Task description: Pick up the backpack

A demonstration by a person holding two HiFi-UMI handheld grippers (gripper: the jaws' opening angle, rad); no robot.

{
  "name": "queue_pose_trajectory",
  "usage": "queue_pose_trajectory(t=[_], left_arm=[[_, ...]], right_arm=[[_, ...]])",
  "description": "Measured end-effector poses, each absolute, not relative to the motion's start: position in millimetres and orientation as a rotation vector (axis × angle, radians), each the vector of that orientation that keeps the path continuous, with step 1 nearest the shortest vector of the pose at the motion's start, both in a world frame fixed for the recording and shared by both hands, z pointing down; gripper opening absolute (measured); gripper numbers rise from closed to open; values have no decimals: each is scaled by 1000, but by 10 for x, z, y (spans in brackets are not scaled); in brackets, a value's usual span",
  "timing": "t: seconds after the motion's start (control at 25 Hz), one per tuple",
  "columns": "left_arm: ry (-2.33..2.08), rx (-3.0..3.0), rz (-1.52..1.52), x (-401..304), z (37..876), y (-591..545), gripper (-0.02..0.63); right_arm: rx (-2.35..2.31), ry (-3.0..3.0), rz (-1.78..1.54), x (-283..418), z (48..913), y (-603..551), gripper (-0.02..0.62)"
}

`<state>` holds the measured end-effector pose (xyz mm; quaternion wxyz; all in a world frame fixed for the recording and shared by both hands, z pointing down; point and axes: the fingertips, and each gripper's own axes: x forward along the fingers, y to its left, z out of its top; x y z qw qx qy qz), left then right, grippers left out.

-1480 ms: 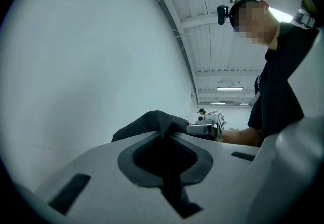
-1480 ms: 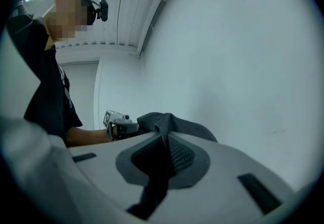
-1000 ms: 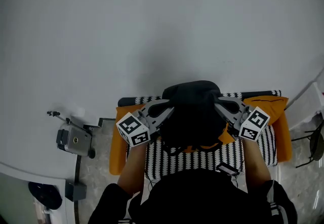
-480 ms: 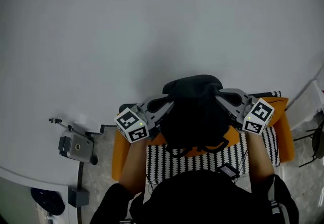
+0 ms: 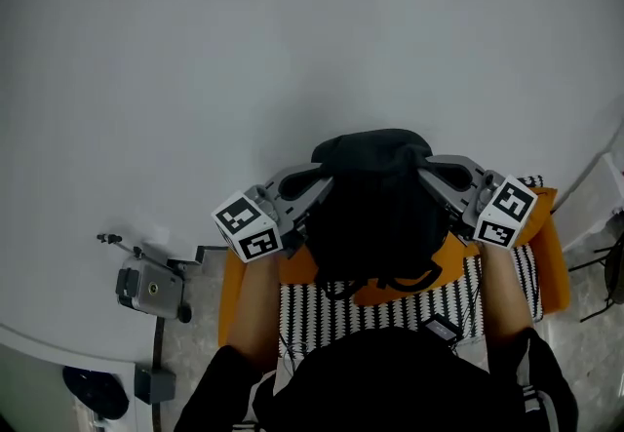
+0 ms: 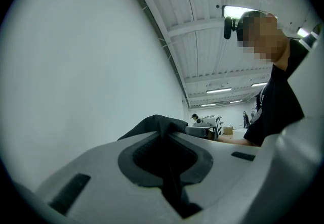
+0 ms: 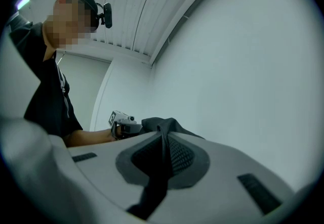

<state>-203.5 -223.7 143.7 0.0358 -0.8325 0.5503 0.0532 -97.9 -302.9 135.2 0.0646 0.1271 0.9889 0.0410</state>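
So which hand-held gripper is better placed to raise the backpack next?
Neither alone, probably. The left hand-held gripper and right hand-held gripper are each shut on black fabric at opposite sides of the backpack, so both should lift together.

The backpack (image 5: 375, 206) covers much of the orange cushion (image 5: 546, 255) beneath.

1. One black backpack (image 5: 375, 201), its fabric pinched between both pairs of jaws.
2. Two grippers: left gripper (image 5: 317, 188) and right gripper (image 5: 429, 176), one at each side of the backpack.
3. Two marker cubes: left cube (image 5: 247, 227) and right cube (image 5: 507, 212), one behind each pair of jaws.
4. One grey camera (image 5: 151, 289), well apart from the left jaws, on their outer side.
5. One striped cloth (image 5: 380, 308), below and behind both pairs of jaws.
6. One white table (image 5: 292, 50), ahead of the jaws.
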Motion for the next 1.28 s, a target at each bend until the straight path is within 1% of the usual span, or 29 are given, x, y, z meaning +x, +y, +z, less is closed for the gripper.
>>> queue_pose_trajectory(t=[0.36,1.28], left_arm=[[1647,-2545,169,-2046,1112,-2331,35],[1586,-2575,198,-1995,1008,-2455,35]], right_arm=[[420,2957,163,-971,1094,-3082,31],[446,2934,142,-888,1008,-3150,31]])
